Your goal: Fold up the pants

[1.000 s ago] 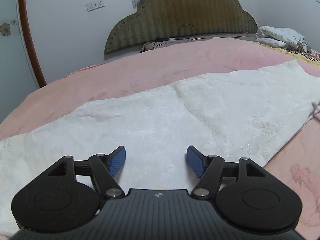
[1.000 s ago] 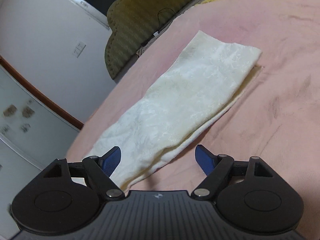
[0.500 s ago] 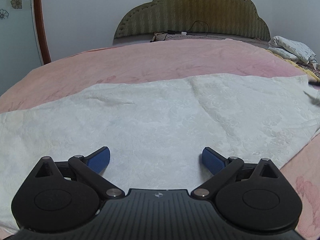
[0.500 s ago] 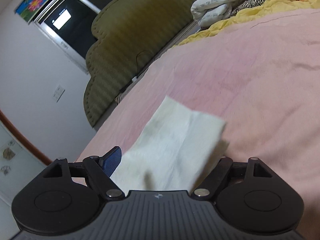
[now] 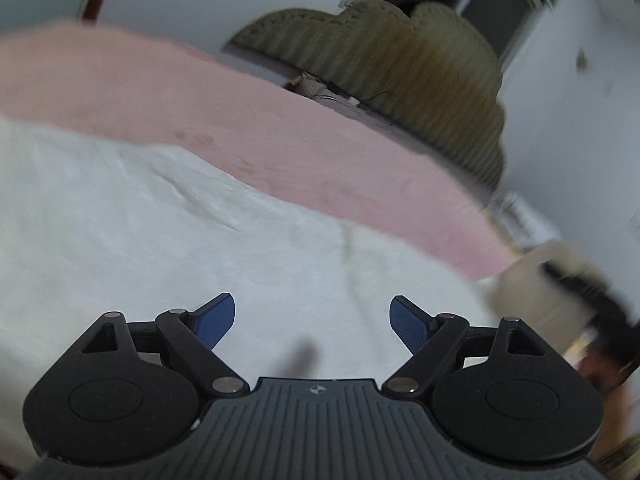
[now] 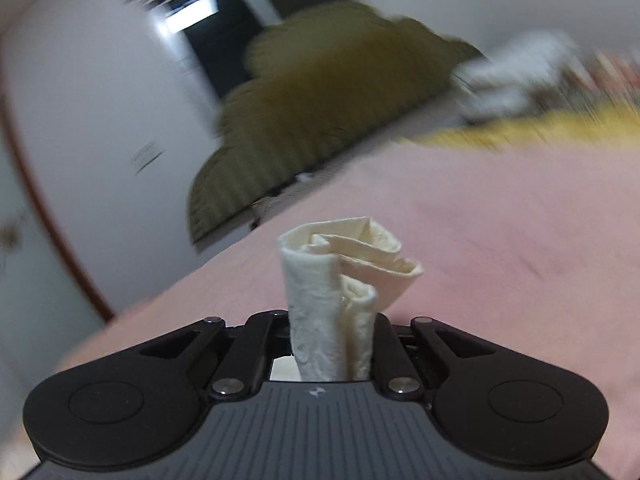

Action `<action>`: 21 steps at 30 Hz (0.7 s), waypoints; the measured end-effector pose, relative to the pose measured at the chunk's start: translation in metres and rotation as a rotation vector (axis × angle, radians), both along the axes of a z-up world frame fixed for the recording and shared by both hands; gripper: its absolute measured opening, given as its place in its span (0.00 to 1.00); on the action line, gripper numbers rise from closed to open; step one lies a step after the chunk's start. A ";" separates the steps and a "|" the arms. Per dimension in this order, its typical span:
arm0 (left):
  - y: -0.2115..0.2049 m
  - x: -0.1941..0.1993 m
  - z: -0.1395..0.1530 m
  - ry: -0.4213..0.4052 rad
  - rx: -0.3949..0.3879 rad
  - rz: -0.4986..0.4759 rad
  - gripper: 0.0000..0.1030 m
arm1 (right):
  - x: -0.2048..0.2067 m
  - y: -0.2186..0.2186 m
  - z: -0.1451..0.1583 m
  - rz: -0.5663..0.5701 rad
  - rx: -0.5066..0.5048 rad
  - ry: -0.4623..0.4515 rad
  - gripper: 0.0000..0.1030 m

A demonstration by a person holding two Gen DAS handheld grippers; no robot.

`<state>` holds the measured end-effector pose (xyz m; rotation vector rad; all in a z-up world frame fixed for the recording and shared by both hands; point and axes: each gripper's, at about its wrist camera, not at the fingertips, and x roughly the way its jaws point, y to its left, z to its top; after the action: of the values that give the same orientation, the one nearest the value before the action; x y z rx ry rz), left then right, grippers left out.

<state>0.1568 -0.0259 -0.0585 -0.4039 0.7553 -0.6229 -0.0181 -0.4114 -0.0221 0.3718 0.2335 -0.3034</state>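
Note:
The cream-white pants point(image 5: 168, 232) lie flat across the pink bed cover point(image 5: 200, 120) in the left wrist view. My left gripper point(image 5: 312, 322) is open just above the cloth, holding nothing. At the right of that view a lifted end of the pants point(image 5: 532, 280) hangs from the blurred right gripper. In the right wrist view my right gripper point(image 6: 332, 344) is shut on a bunched end of the pants point(image 6: 340, 272), which sticks up between the jaws.
An olive padded headboard point(image 6: 320, 112) and white walls stand behind the bed. A yellow blanket point(image 6: 540, 128) and a white bundle of bedding point(image 6: 516, 72) lie at the far right. A cable runs along the bed head point(image 5: 352, 100).
My right gripper has closed on the end of the pants and lifted it. My left gripper has narrowed slightly, stayed open, and its view has swung and tilted to the right.

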 end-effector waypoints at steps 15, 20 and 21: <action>-0.048 0.069 -0.034 0.347 -0.319 -0.049 0.52 | 0.049 0.239 -0.019 0.480 -0.538 0.165 0.08; -0.039 0.067 -0.003 0.146 -0.061 -0.023 0.08 | 0.058 0.271 -0.026 0.550 -0.649 0.199 0.09; -0.039 0.063 0.005 0.081 0.016 -0.020 0.07 | 0.060 0.278 -0.027 0.569 -0.660 0.196 0.09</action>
<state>0.2201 -0.0654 -0.0534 -0.4094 0.8421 -0.6216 0.0419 -0.1334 -0.0489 -0.3810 0.4015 0.1543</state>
